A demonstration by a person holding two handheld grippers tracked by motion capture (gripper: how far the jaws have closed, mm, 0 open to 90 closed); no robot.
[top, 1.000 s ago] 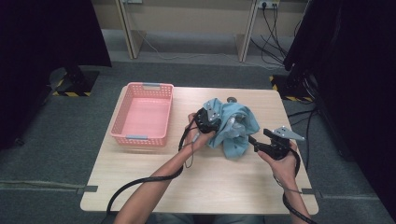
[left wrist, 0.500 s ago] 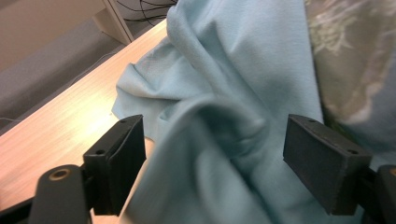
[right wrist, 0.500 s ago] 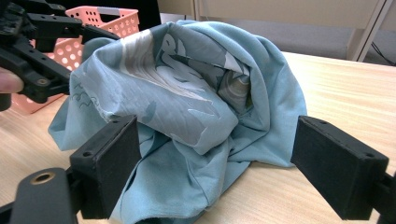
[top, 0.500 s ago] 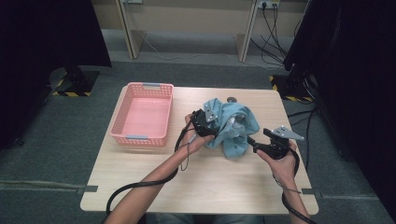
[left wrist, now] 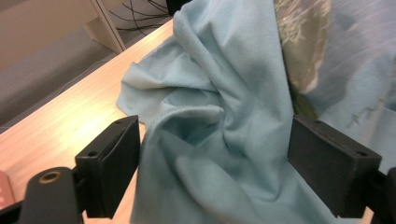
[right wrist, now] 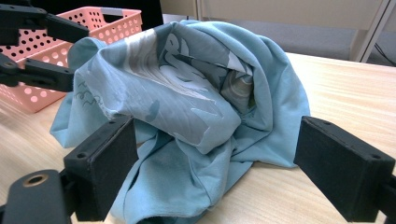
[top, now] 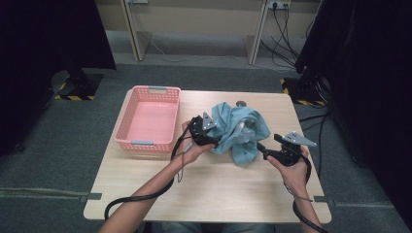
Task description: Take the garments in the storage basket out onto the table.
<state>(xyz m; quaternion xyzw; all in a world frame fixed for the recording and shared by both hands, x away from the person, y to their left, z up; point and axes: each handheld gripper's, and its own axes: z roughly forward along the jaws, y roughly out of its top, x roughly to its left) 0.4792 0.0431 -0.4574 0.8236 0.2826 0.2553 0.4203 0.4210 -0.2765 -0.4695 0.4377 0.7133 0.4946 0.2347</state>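
A crumpled light-blue T-shirt (top: 240, 128) with a grey and white print lies in a heap at the middle of the wooden table (top: 204, 194). My left gripper (top: 215, 141) is at the shirt's left edge. In the left gripper view it (left wrist: 215, 158) stands open, with folds of the shirt (left wrist: 224, 93) lying between its jaws. My right gripper (top: 261, 146) points at the shirt's right front corner. It (right wrist: 215, 163) is open too, and the shirt's lower fold (right wrist: 177, 116) reaches in between its jaws.
An empty pink plastic basket (top: 127, 127) sits on the table left of the shirt, also seen in the right gripper view (right wrist: 112, 23). A small dark round object (top: 240, 103) lies behind the shirt. Bare wood spreads toward the near edge. Cables trail from both grippers.
The left gripper has shifted slightly along the shirt's left edge. The right gripper and the shirt look unchanged.
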